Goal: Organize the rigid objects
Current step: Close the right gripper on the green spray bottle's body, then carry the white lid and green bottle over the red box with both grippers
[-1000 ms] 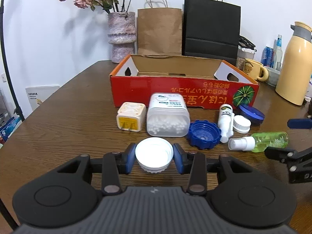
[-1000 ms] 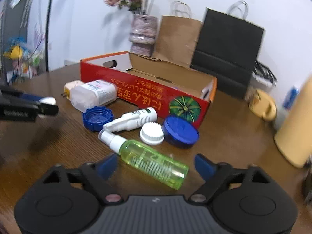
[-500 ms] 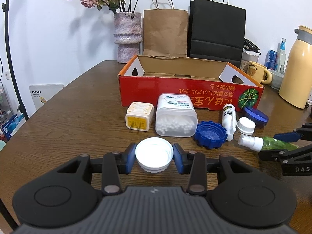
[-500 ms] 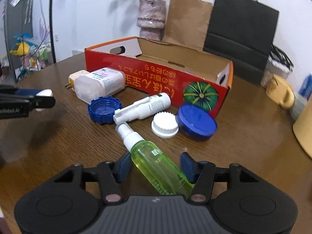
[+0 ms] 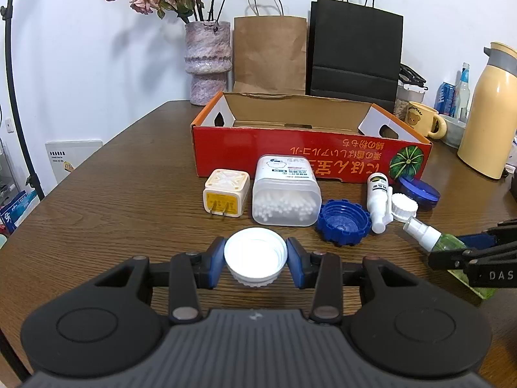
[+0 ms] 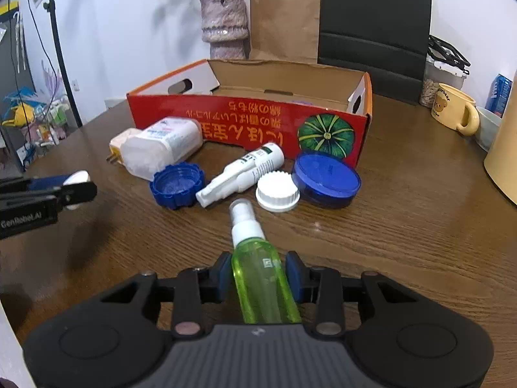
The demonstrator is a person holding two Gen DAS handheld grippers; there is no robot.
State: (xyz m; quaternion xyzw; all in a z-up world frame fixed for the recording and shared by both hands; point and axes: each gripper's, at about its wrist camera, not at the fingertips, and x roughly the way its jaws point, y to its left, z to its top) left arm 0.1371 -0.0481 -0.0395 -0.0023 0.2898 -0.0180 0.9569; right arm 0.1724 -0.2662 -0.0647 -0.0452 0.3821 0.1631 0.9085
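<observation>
Dark wooden table (image 5: 135,190), white wall behind; vase, paper bags and mug along the far edge. Red cardboard box (image 5: 310,156) sits open mid-table. My left gripper (image 5: 255,257) pinches a white cap (image 5: 255,255) near the front edge. My right gripper (image 6: 258,274) is closing on the green spray bottle (image 6: 261,278), pads against its sides, nozzle pointing toward the box. Cotton swab container (image 5: 286,194), charger plug (image 5: 226,197) and blue caps lie just before the box's front wall.
</observation>
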